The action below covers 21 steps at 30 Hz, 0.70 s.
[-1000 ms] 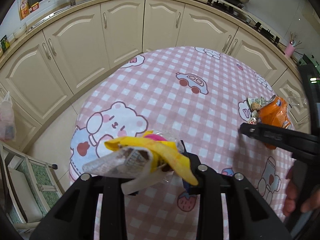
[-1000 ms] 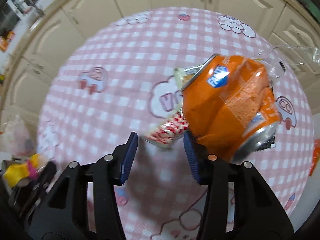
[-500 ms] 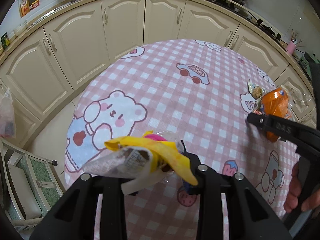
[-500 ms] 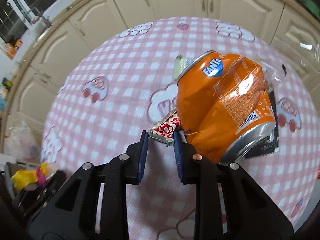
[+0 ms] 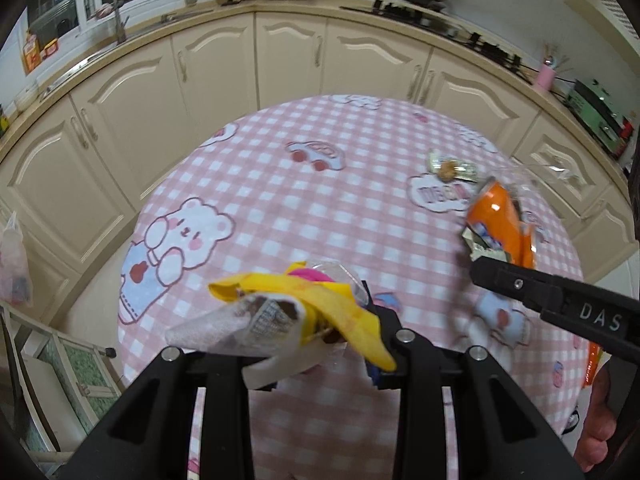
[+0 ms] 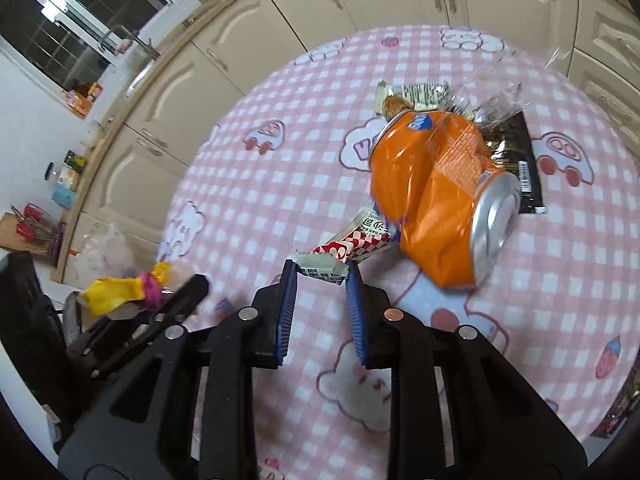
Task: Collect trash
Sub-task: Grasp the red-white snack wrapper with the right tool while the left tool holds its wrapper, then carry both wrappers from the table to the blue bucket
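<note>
My left gripper (image 5: 286, 344) is shut on a bundle of trash (image 5: 320, 296): a yellow wrapper, a silvery wrapper (image 5: 240, 324), a pink scrap and clear plastic. It hangs above the near left of the pink checked table (image 5: 280, 200). My right gripper (image 6: 321, 292) is shut on the torn end of a red-and-white checked wrapper (image 6: 352, 246), whose far end lies against a crushed orange can (image 6: 432, 200). Behind the can lie a black packet (image 6: 520, 168), a white printed wrapper (image 6: 424, 92) and clear plastic (image 6: 492, 108). In the left wrist view the can (image 5: 500, 220) shows just beyond the right gripper's fingers (image 5: 520, 280).
Cream kitchen cabinets (image 5: 288, 60) curve round the table's far side. A plastic bag (image 5: 14, 264) hangs at the left, with a green-panelled frame (image 5: 80, 368) below it. An orange packet (image 5: 592, 364) lies at the table's right edge, near a person's hand (image 5: 600, 432).
The right jaws have closed on the checked wrapper's end and drawn back and up from the can. The left gripper has pulled back with its bundle still held.
</note>
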### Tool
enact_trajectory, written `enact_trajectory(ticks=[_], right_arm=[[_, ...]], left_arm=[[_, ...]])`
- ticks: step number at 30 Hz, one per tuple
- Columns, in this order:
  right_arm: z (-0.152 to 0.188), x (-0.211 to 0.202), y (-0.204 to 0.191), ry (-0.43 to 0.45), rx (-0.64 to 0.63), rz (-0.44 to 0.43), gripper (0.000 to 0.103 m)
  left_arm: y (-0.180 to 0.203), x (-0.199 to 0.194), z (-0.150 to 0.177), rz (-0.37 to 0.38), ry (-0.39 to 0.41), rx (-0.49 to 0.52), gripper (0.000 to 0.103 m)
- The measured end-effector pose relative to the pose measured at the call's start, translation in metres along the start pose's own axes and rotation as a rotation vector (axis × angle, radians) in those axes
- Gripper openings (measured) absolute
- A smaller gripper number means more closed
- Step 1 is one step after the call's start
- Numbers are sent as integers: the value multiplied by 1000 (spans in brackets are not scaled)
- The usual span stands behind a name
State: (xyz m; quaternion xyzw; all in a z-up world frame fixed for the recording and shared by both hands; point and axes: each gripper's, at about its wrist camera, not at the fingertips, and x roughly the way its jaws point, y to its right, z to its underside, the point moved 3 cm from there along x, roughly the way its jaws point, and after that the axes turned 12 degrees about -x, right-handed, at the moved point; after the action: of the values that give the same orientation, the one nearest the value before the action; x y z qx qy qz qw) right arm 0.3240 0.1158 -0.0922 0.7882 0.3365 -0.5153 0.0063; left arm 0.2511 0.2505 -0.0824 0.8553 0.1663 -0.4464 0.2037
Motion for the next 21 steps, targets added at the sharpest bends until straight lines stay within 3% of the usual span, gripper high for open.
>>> enact_trajectory(ticks=[12,21], right_arm=[[-15,-55,-11,123,-31,-36,25],[-5,-83,15,171,10,-14,25]], left_arm=[[40,-36,8,75,51,61,31],[61,-54,12,104,79,96,31]])
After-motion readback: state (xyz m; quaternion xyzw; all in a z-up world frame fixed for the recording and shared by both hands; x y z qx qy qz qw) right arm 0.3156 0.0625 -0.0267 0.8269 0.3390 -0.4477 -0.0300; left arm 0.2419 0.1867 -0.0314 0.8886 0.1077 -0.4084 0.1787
